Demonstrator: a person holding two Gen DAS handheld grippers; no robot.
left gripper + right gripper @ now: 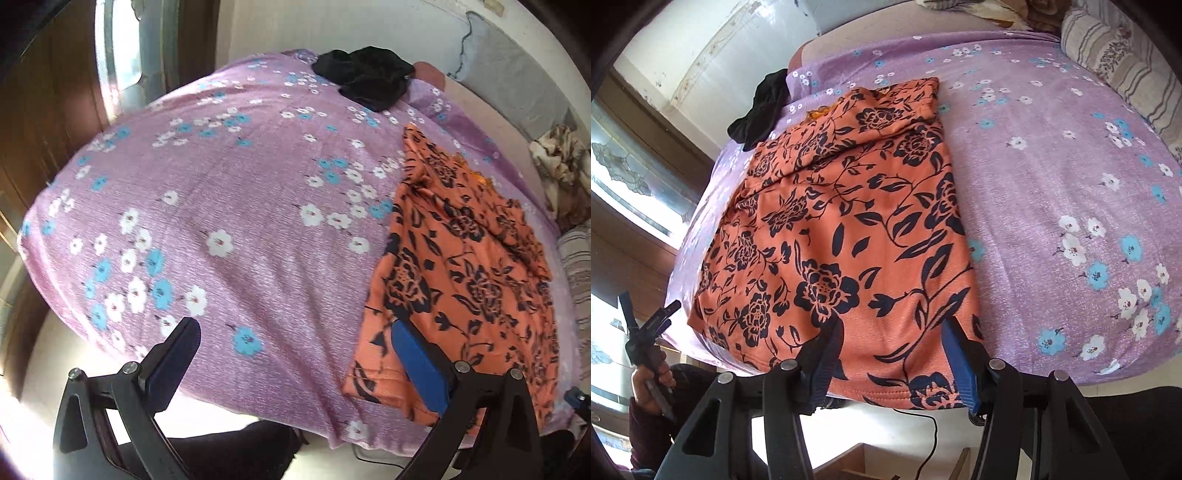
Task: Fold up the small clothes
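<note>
An orange garment with dark flower print (pixel 827 206) lies folded flat on the purple floral bedsheet (pixel 1052 177), its hem at the bed's near edge. My right gripper (pixel 894 347) hangs over that hem, jaws apart; the cloth lies flat between the blue pads, unpinched. In the left wrist view the same garment (pixel 465 266) lies to the right. My left gripper (pixel 295 343) is open wide over the bare sheet (pixel 229 192), its right finger (pixel 413 354) overlapping the garment's edge. The left gripper (pixel 650 321), held by a hand (pixel 648 384), also shows beside the bed.
A black garment (pixel 365 77) lies crumpled at the bed's far corner. A striped pillow (pixel 1119 62) and a crumpled beige cloth (pixel 561 158) sit at the bed's head end. A black cable (pixel 923 435) hangs below the near edge. A window (pixel 118 55) and wooden panels stand beyond.
</note>
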